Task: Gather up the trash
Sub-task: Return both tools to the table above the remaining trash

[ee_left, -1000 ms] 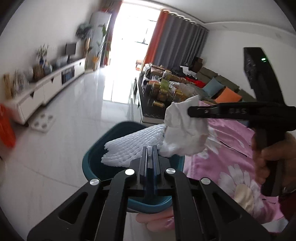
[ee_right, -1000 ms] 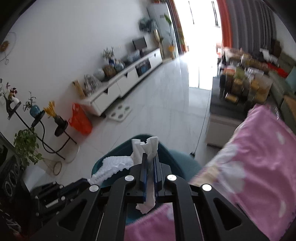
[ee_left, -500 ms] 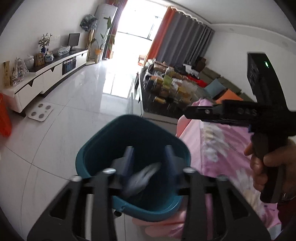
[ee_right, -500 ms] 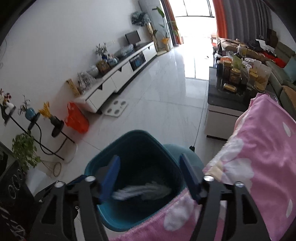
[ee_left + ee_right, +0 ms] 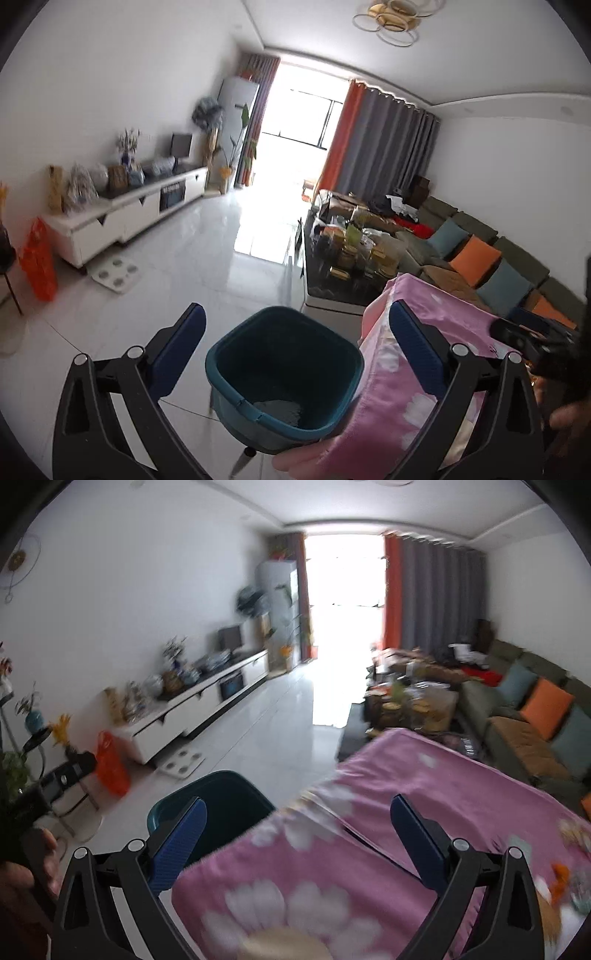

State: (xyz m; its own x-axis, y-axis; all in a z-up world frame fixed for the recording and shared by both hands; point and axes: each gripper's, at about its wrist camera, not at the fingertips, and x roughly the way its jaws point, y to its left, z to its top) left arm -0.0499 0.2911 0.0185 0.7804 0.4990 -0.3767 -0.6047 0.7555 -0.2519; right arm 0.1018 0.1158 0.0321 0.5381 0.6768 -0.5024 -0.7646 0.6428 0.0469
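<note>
A teal trash bin (image 5: 284, 373) stands on the white floor beside the pink-covered table (image 5: 424, 369). Something pale lies at its bottom (image 5: 277, 406). My left gripper (image 5: 295, 354) is open and empty, above and just in front of the bin. My right gripper (image 5: 295, 834) is open and empty over the pink floral tablecloth (image 5: 406, 812), with the bin (image 5: 221, 797) to its lower left. Small scraps (image 5: 561, 875) lie at the table's right edge, blurred.
A dark coffee table (image 5: 347, 266) packed with jars stands beyond the bin. A sofa with orange and blue cushions (image 5: 480, 258) runs along the right. A white TV cabinet (image 5: 129, 218), a scale (image 5: 114, 275) and an orange bag (image 5: 37, 262) are on the left.
Both grippers opened and let go of the white foam net and the tissue, which fell into the bin. Both then lifted and tilted up; the right one swung over the table.
</note>
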